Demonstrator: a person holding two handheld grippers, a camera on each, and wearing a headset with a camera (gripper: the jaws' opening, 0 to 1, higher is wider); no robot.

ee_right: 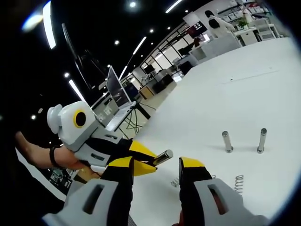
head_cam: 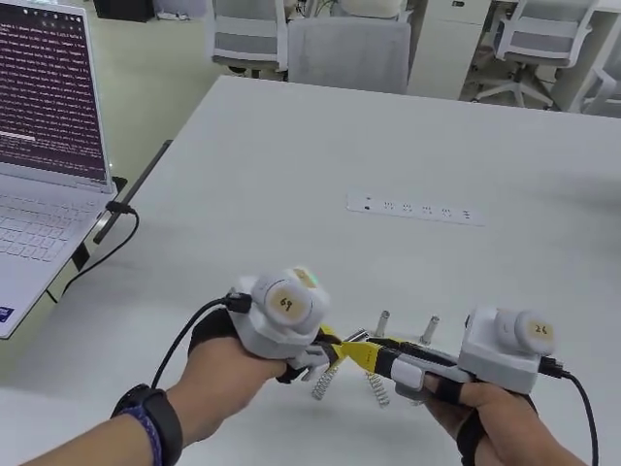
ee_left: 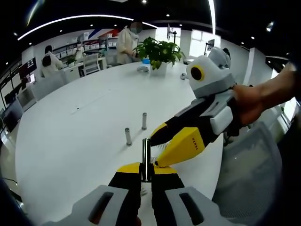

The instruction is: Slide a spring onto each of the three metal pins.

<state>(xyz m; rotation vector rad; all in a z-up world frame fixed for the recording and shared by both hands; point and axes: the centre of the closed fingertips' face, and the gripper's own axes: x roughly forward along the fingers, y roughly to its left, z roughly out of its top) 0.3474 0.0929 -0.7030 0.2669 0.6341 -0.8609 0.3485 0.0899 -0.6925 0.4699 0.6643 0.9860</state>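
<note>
My left gripper (ee_left: 146, 173) is shut on a short metal pin (ee_left: 146, 157) that sticks up between its yellow jaws. Two more pins (ee_left: 128, 136) (ee_left: 144, 121) stand upright on the white table beyond it. My right gripper (ee_right: 156, 165) is open, its jaws on either side of the held pin's tip (ee_right: 162, 157). In the head view the left gripper (head_cam: 340, 343) and right gripper (head_cam: 375, 355) meet tip to tip just in front of the standing pins (head_cam: 382, 323) (head_cam: 429, 329). Two springs (head_cam: 323, 381) (head_cam: 378, 388) lie on the table beneath them.
An open laptop (head_cam: 44, 165) with a cable sits at the table's left edge. A white power strip (head_cam: 415, 209) lies further back in the middle. Office chairs (head_cam: 349, 49) stand beyond the far edge. A potted plant (ee_left: 157, 54) stands far down the table.
</note>
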